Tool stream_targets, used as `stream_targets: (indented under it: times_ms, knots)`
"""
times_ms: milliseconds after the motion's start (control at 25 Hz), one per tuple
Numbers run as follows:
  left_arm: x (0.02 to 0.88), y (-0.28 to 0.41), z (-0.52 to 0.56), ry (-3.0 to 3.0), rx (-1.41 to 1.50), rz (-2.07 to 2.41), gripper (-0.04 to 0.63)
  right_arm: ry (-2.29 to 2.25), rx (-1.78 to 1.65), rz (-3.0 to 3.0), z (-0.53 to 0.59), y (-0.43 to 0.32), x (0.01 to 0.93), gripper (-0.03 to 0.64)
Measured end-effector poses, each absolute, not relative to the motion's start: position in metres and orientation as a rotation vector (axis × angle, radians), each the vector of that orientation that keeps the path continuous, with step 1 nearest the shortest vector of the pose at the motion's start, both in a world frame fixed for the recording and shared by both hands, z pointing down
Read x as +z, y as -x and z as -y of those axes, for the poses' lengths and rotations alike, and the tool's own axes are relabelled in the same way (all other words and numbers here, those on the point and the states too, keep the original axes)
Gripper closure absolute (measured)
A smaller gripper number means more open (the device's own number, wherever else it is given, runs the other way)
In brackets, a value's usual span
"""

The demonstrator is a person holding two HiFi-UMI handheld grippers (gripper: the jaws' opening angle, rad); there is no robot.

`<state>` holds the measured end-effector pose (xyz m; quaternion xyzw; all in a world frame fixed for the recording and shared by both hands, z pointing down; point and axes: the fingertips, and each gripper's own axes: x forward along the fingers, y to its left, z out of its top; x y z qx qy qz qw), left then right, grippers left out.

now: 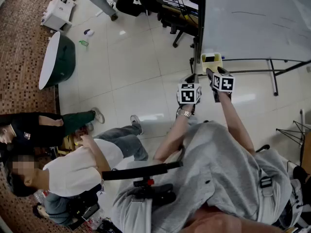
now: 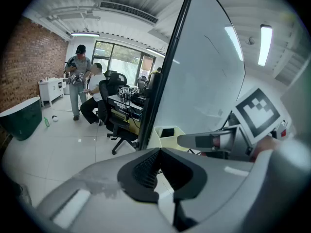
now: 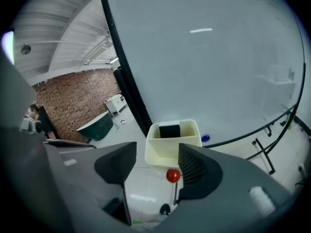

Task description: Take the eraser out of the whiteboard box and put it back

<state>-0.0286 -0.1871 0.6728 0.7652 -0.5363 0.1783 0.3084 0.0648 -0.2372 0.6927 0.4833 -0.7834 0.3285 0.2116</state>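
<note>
A cream whiteboard box [image 1: 212, 62] hangs at the lower left corner of the whiteboard [image 1: 252, 18]. The black eraser [image 3: 169, 130] stands inside the box [image 3: 173, 144] against its far wall. My right gripper [image 3: 156, 154] is open just short of the box, with nothing between its jaws. In the head view the right gripper [image 1: 214, 73] points at the box from below. My left gripper [image 1: 192, 78] hangs beside it on the left. Its pads meet and hold nothing [image 2: 159, 150]. The box [image 2: 167, 136] and the eraser [image 2: 167, 132] show beyond them.
A red knob on a thin rod [image 3: 172, 175] stands below the box. A blue magnet [image 3: 205, 139] sits on the board's lower rail. The board's stand legs [image 1: 273, 76] spread over the floor. Two people [image 1: 73, 166] sit at the left, near a green tub [image 1: 60, 59]. An office chair [image 2: 116, 125] stands behind.
</note>
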Motion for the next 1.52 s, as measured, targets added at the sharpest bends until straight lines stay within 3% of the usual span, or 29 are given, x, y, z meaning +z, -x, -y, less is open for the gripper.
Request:
stream_targets:
  times_ms: [280,760,1240,1520]
  knots:
    - [0.678,0.038,0.221,-2.042,0.471,1.370,0.592,-1.338,0.807,2.036,0.310,-0.057,0.712,0.342]
    - [0.667,0.050,0.270,-2.019,0.452,1.431,0.592,-1.302,0.822,1.986,0.335,-0.056,0.728,0.345]
    - [0.664,0.039,0.274,-2.039,0.424,1.388,0.592,-1.311,0.851,2.275,0.288,-0.073,0.604,0.347]
    - [0.664,0.027,0.271,-2.057,0.427,1.364,0.592,-1.288,0.812,2.151,0.288,-0.071,0.669,0.347]
